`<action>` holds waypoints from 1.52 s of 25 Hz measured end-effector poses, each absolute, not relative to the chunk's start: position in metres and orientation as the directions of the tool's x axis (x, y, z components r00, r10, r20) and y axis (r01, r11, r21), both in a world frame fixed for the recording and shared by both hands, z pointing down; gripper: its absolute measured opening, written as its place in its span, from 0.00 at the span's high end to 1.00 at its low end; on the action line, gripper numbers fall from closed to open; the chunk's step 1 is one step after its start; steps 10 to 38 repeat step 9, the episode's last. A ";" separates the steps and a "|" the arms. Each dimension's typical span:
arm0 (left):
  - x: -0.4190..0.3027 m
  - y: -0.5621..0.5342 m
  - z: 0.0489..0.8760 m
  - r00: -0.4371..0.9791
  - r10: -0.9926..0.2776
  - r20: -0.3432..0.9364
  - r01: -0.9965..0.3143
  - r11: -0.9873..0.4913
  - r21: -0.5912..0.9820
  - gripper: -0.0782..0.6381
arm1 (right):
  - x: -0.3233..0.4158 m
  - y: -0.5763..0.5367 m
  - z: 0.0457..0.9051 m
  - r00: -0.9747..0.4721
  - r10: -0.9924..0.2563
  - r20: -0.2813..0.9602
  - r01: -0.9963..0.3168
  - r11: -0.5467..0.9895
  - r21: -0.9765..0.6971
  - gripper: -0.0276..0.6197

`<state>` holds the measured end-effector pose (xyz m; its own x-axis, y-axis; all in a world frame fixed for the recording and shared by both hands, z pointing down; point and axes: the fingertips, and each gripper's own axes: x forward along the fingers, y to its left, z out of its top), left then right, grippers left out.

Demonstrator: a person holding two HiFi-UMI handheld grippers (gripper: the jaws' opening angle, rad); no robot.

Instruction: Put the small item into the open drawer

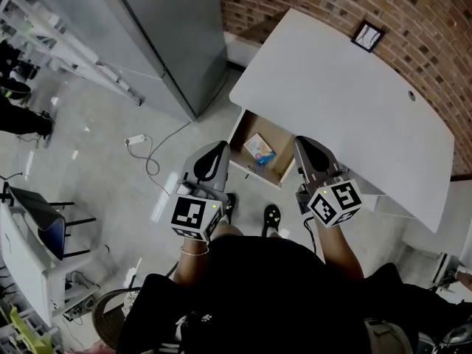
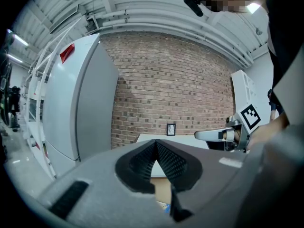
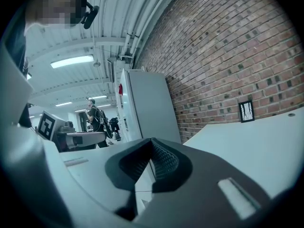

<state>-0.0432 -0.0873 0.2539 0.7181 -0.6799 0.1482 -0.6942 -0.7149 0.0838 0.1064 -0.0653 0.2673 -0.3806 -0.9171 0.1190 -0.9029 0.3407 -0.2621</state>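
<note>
Hand-held grippers beside front edge of drawer

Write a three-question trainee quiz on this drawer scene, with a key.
1. True or false: the small item already lies inside the open drawer.
2. Multiple choice: what stands on the white desk next to the brick wall? A) a small framed picture B) a mug C) a lamp
3. Fill in: the left gripper and the right gripper both have their jaws ____ and hold nothing.
Key: 1 true; 2 A; 3 shut.
</note>
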 end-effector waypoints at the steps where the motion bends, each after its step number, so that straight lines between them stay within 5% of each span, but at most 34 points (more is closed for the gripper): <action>1: -0.043 -0.088 0.254 0.719 -0.679 0.148 -0.693 -0.716 0.084 0.90 | 0.107 -0.066 0.268 -0.379 -0.918 0.120 -0.903 0.339 -0.263 0.94; 38: -0.045 -0.093 0.256 0.716 -0.682 0.150 -0.697 -0.712 0.085 0.90 | 0.107 -0.071 0.268 -0.375 -0.920 0.114 -0.903 0.334 -0.269 0.94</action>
